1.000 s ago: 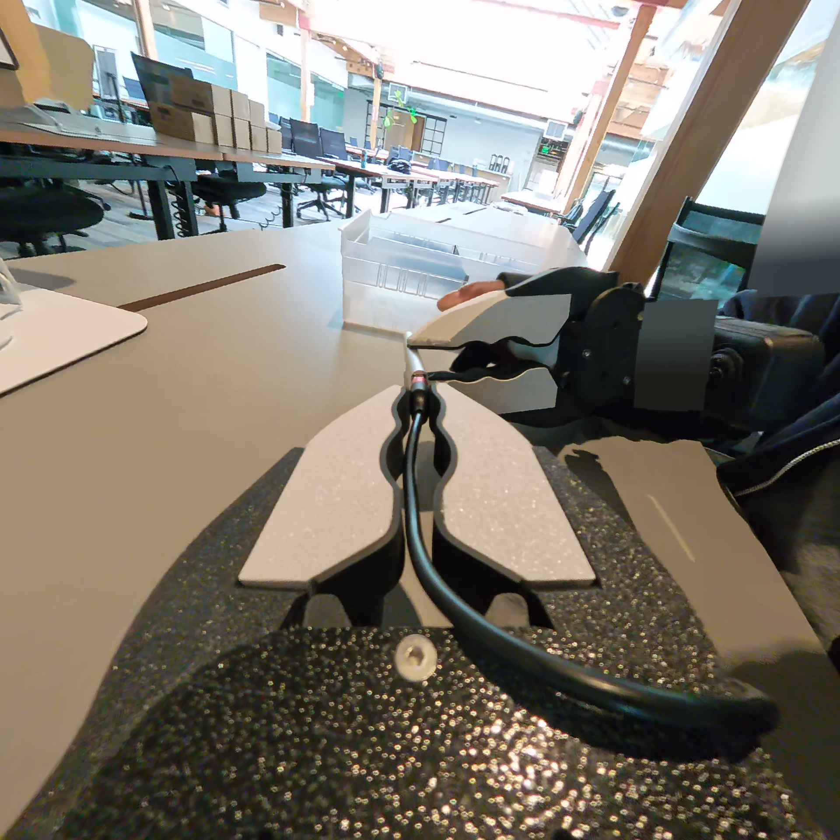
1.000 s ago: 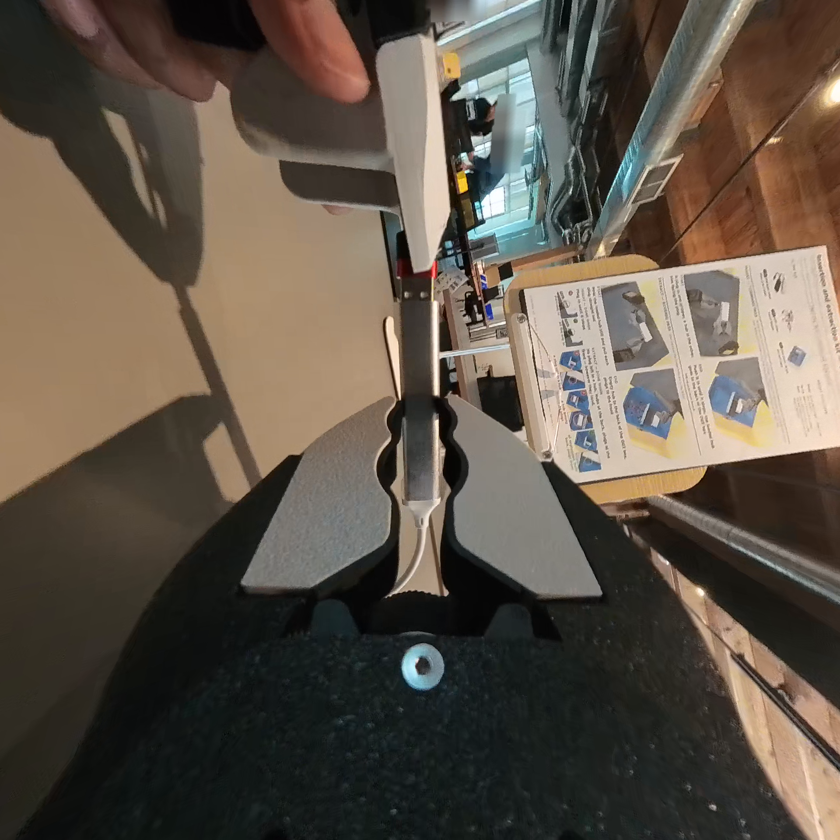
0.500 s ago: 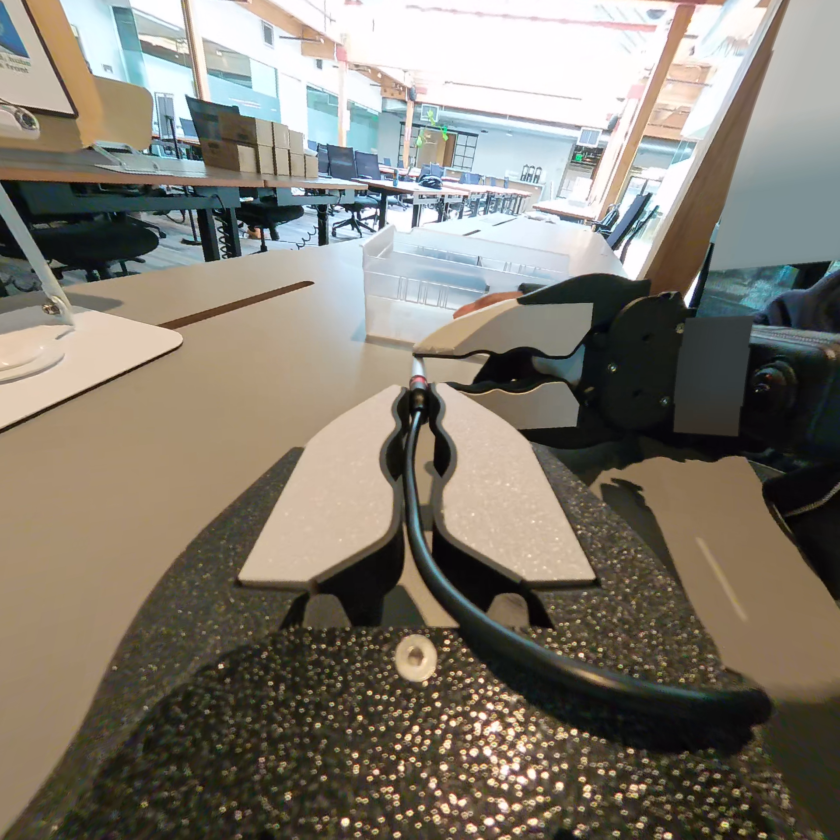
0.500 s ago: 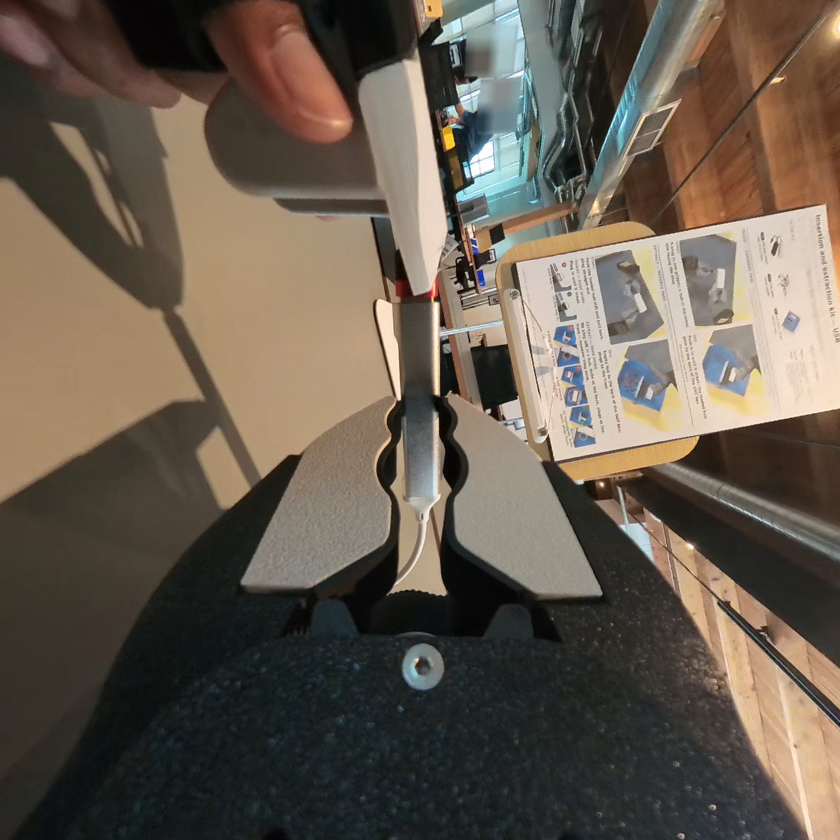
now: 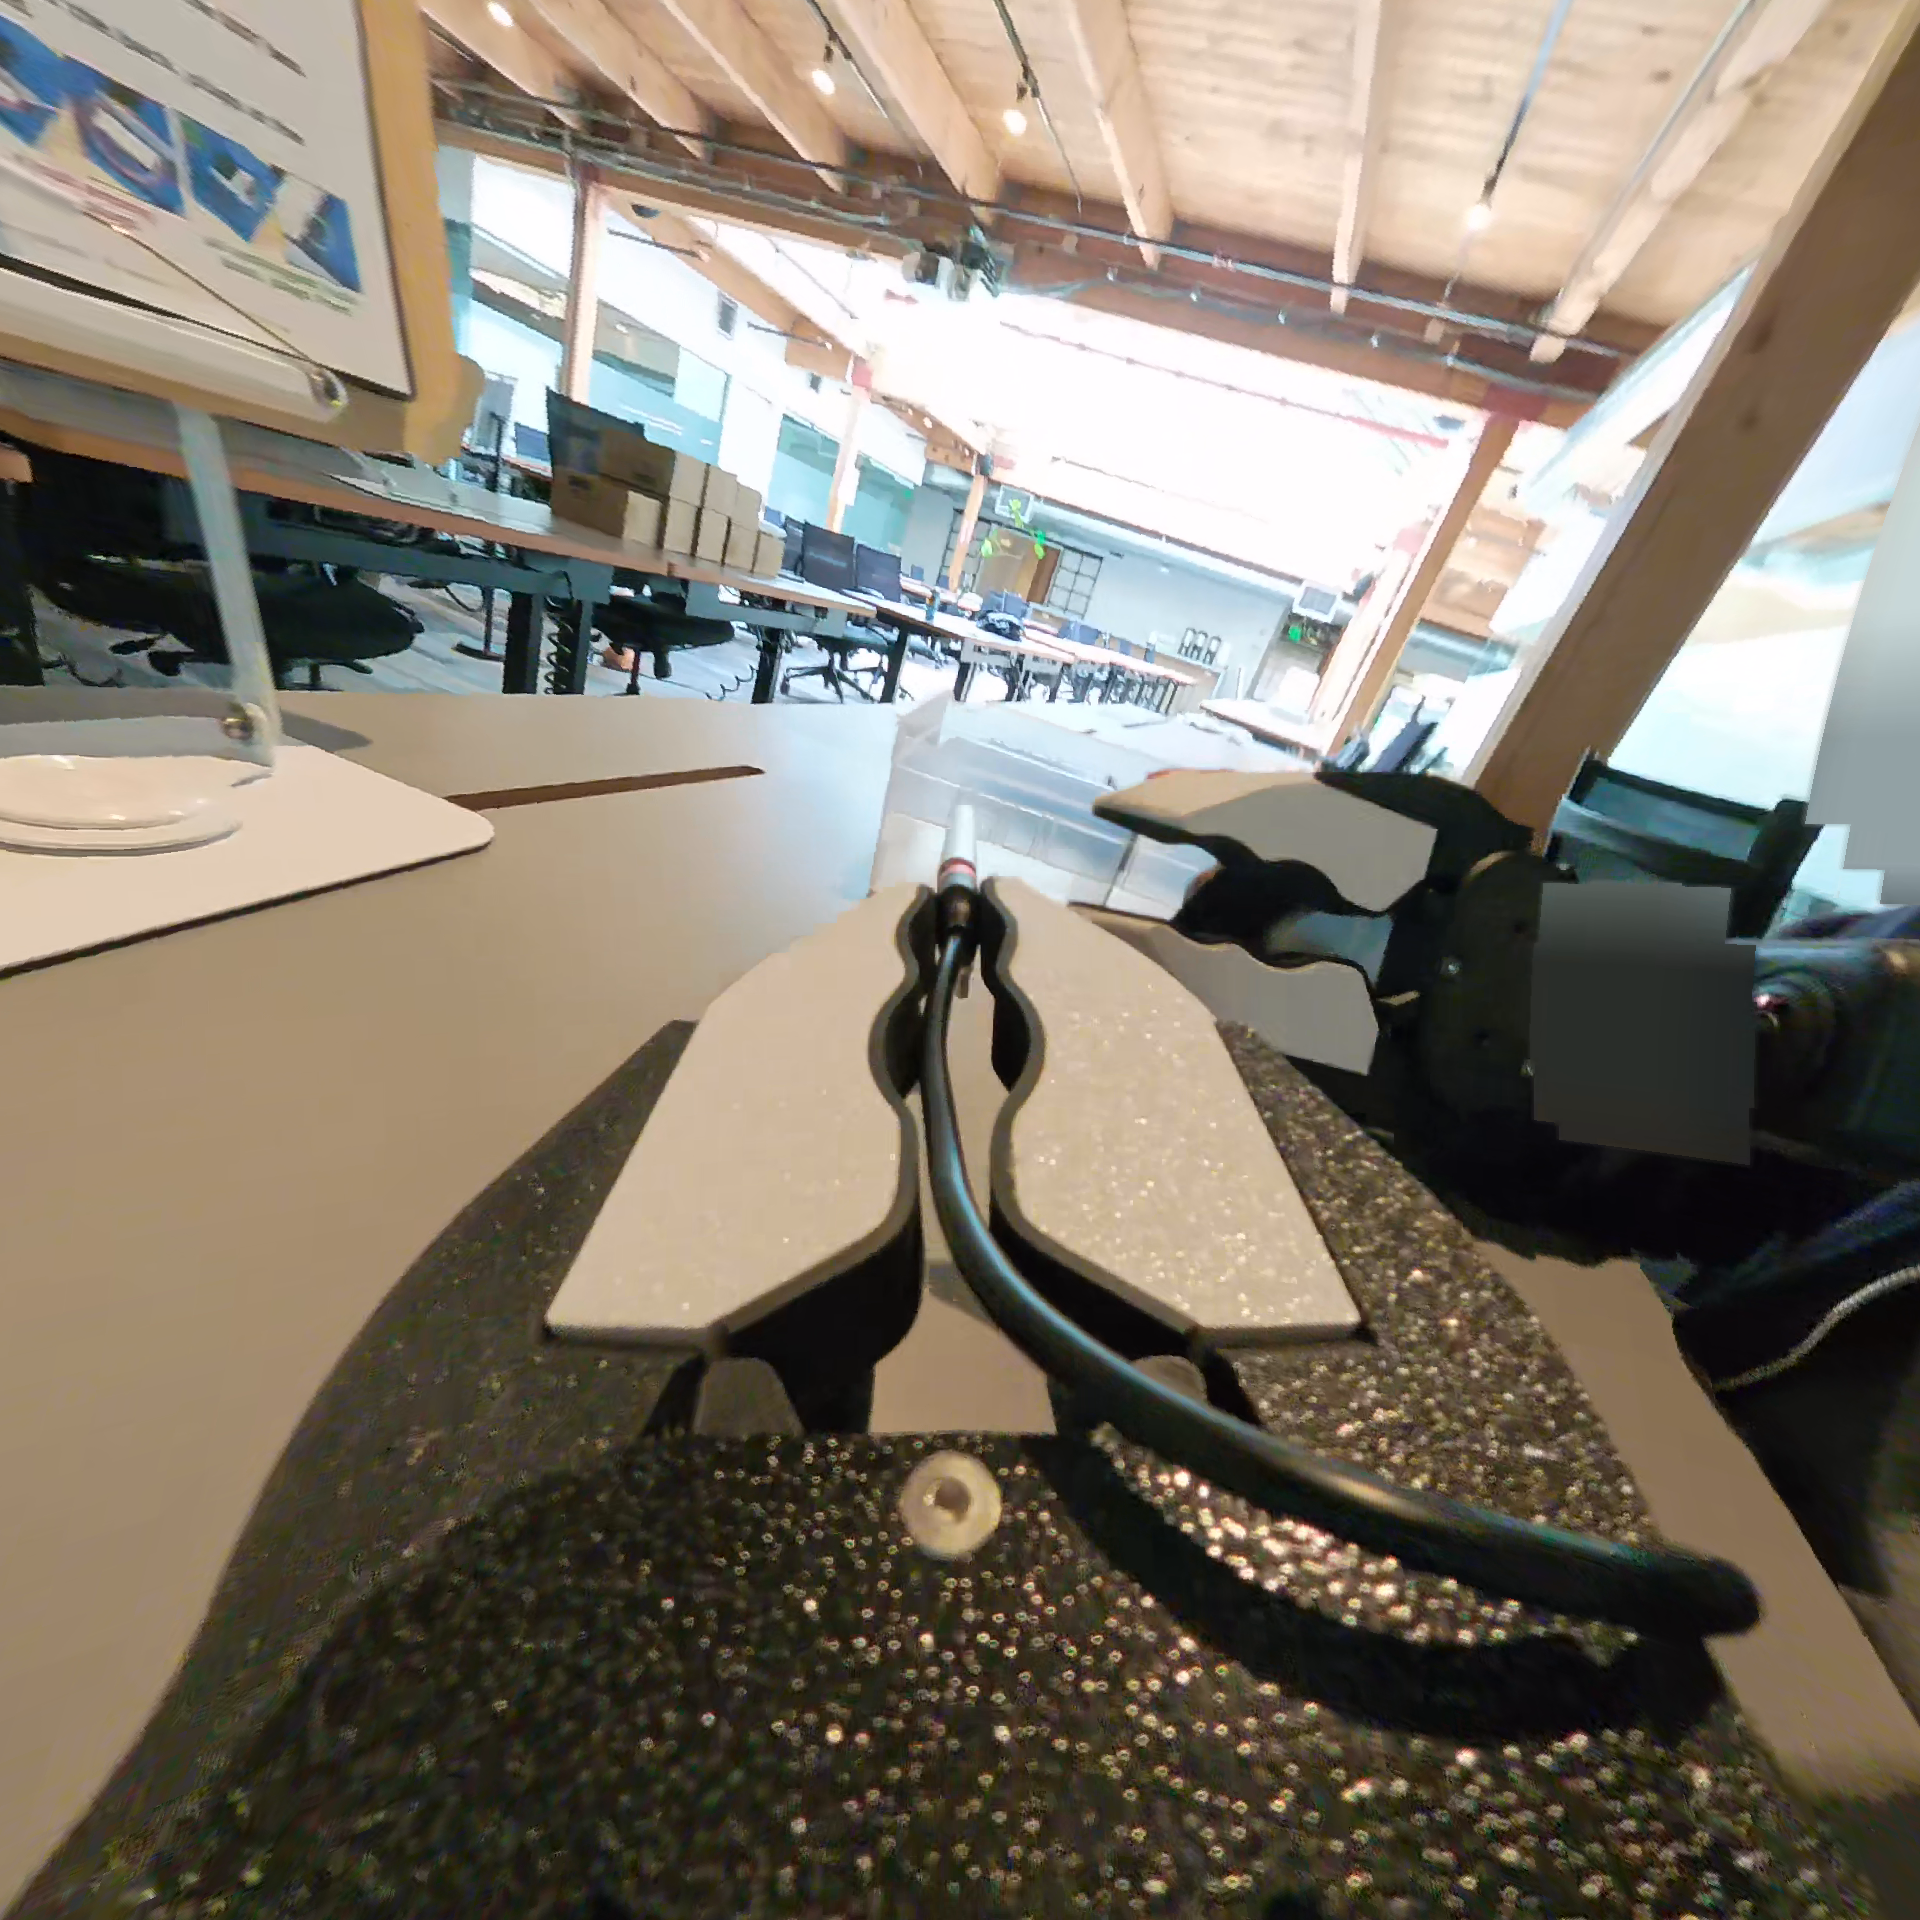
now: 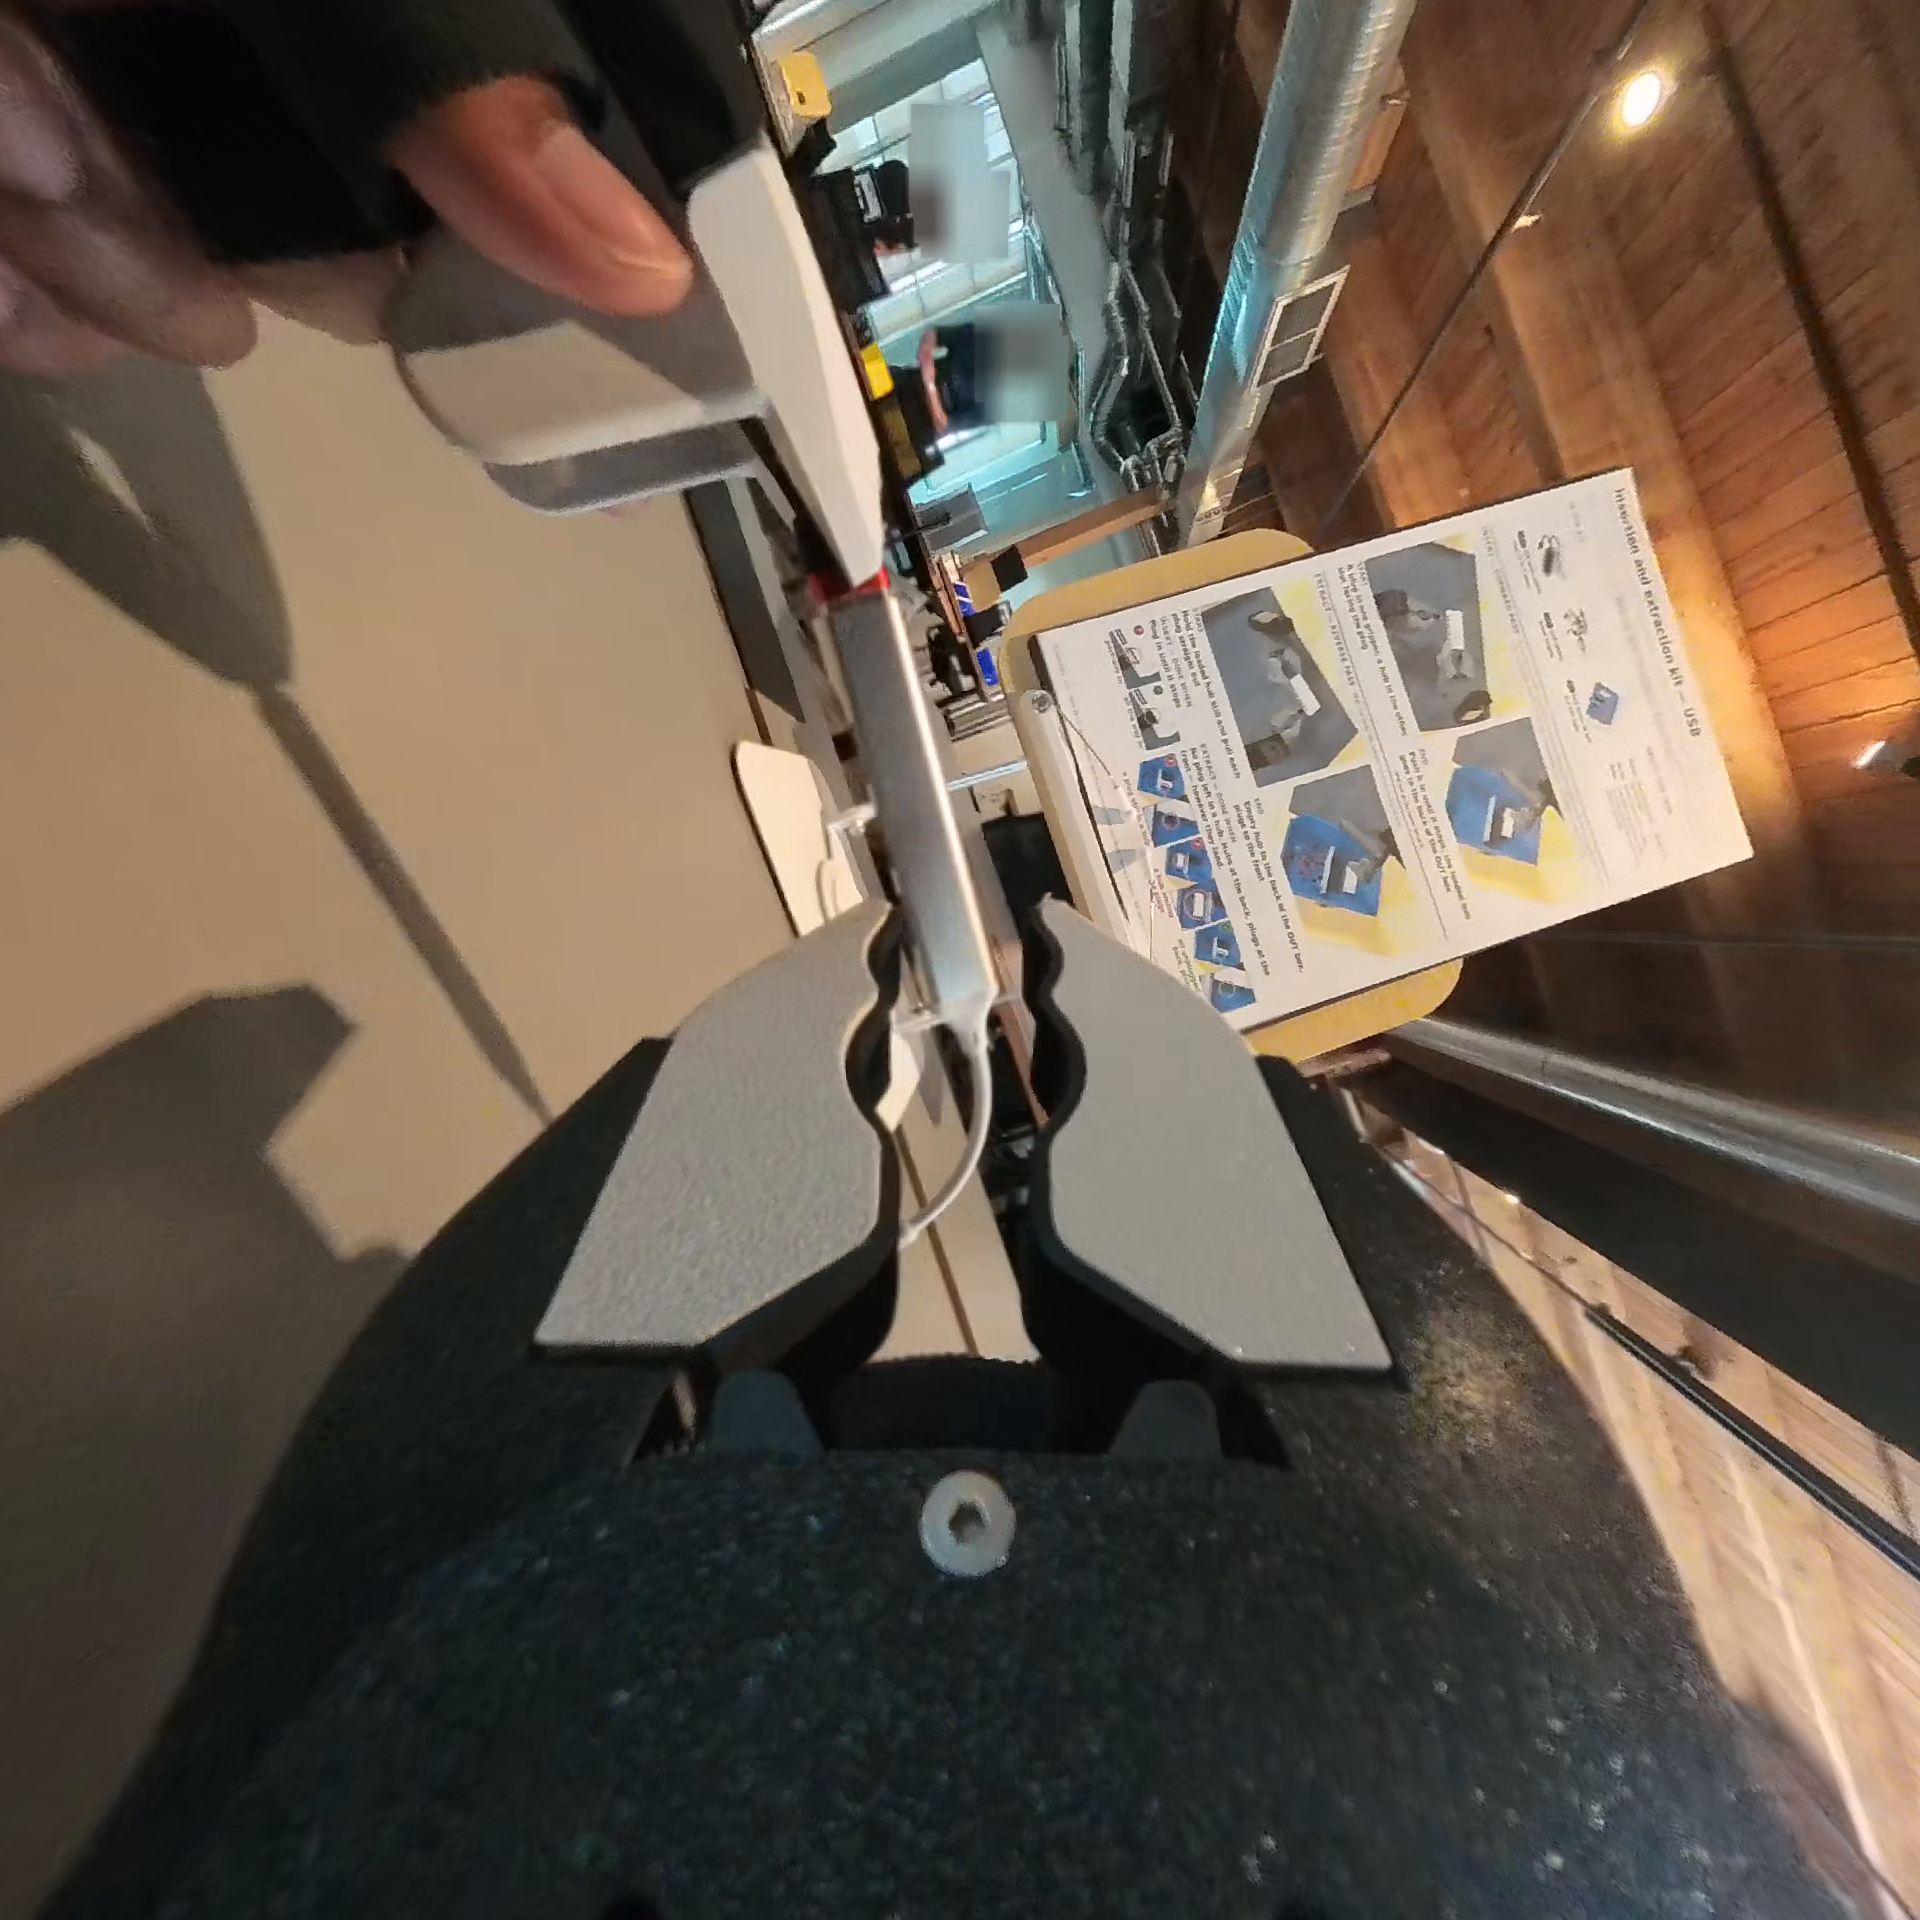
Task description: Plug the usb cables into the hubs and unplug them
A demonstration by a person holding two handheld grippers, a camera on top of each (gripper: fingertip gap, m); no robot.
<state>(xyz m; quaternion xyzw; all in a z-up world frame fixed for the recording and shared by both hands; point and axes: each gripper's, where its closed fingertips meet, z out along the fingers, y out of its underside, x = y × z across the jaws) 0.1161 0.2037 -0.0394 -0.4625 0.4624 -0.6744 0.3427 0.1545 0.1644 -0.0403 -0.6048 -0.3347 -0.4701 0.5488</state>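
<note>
Your left tongs (image 5: 954, 891) are clenched on the black usb cable (image 5: 940, 1049), its red-ringed plug (image 5: 954, 858) poking out past the tips, above the grey surface (image 5: 312, 1039). Your right tongs (image 6: 961, 935) are released: jaws stand apart, with the silver hub (image 6: 912, 800) between them, resting against the left finger, clear of the right one. The hub's white lead (image 6: 961, 1132) trails back between the fingers. In the right wrist view the hub's far end meets the plug at the left tongs' tips. Clear bin (image 5: 1039, 769) sits beyond on the surface, instruction sheet (image 6: 1382, 748) on a stand
</note>
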